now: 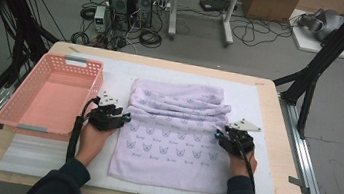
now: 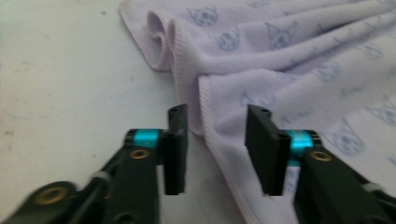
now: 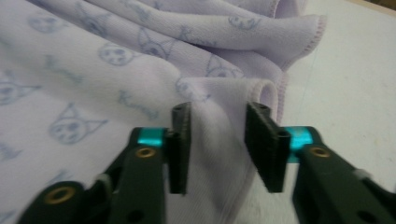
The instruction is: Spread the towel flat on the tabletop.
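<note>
Towel [image 1: 174, 137] edges lie between both grippers' seemingly unclamped, half-open fingers [image 2: 176, 144].

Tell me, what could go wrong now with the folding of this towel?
1. Both claws are open, left claw and right claw, so the loose folds in the lilac towel may slip flat again.
2. The towel's far part lies bunched, so the fold may end up uneven.
3. The pink basket stands close to the left claw and could be bumped.

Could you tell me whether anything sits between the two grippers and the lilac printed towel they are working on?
Nothing visible does. The left gripper has its open jaws astride the left edge of the lilac cat-print towel, and the right gripper straddles the right edge likewise. The pink plastic basket sits off to the left, clear of both.
</note>
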{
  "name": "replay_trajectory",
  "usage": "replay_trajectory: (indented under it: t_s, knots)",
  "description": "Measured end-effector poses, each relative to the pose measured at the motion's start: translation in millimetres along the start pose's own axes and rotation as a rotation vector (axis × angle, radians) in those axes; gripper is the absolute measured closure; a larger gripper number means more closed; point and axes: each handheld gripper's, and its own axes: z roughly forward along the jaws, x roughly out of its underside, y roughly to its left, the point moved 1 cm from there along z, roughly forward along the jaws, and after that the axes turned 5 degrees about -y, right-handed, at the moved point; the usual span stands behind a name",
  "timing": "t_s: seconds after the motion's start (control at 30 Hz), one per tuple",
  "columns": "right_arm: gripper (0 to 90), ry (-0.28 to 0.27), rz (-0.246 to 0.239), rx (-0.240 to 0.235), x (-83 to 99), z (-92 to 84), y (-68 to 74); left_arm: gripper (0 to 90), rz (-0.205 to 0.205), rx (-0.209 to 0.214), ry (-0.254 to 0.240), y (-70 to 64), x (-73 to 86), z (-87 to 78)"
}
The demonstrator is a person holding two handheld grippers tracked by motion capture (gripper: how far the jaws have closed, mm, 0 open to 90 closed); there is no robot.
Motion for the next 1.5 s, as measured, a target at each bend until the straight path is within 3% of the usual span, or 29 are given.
replay_trajectory:
  t_s: [0.07,0.23,0.47,0.57,0.67,0.8,0.83,0.9,0.93,1.0,1.03,1.23,1.5]
  knots:
    - [51.4,-0.015,0.011,-0.025,4.8,-11.6,-0.1,50.3,0.013,0.024,0.005,-3.4,5.2,-9.4]
    - [47.3,-0.012,0.006,-0.094,18.6,-38.7,3.0,42.9,-0.006,0.094,0.012,-9.5,25.1,-26.7]
    - [47.9,0.018,0.010,-0.129,43.4,-75.6,10.3,42.7,-0.005,0.153,0.029,-21.4,40.6,-46.2]
    - [49.8,0.056,0.014,-0.134,53.8,-84.8,12.2,43.8,-0.018,0.188,0.054,-25.7,50.0,-51.9]
    - [51.9,0.049,0.037,-0.180,62.4,-91.3,13.6,44.9,0.000,0.199,0.062,-30.6,55.6,-56.9]
    - [58.7,0.075,0.002,-0.213,68.2,-96.1,19.6,49.0,0.024,0.202,0.064,-36.1,61.9,-65.8]
    - [62.8,0.074,-0.003,-0.216,68.5,-97.0,20.4,50.1,0.043,0.196,0.061,-39.0,63.8,-67.9]
    - [74.2,0.076,0.000,-0.247,68.8,-97.8,21.3,56.5,0.138,0.161,0.060,-46.7,67.1,-72.1]
    - [79.3,0.081,0.011,-0.256,68.8,-98.1,22.2,63.5,0.143,0.169,0.074,-48.2,66.4,-73.6]
    - [83.9,0.091,0.019,-0.269,68.0,-98.6,23.3,85.6,0.142,0.192,0.091,-51.0,66.4,-76.5]
    - [84.6,0.090,0.020,-0.271,68.0,-98.8,23.0,86.4,0.151,0.187,0.092,-52.1,66.8,-77.4]
    - [86.3,0.108,0.015,-0.288,72.4,-111.0,21.7,87.2,0.113,0.236,0.133,-47.0,68.8,-91.6]
    - [88.5,0.094,0.007,-0.321,79.4,-137.1,23.6,87.3,0.077,0.305,0.123,-45.7,72.1,-116.0]
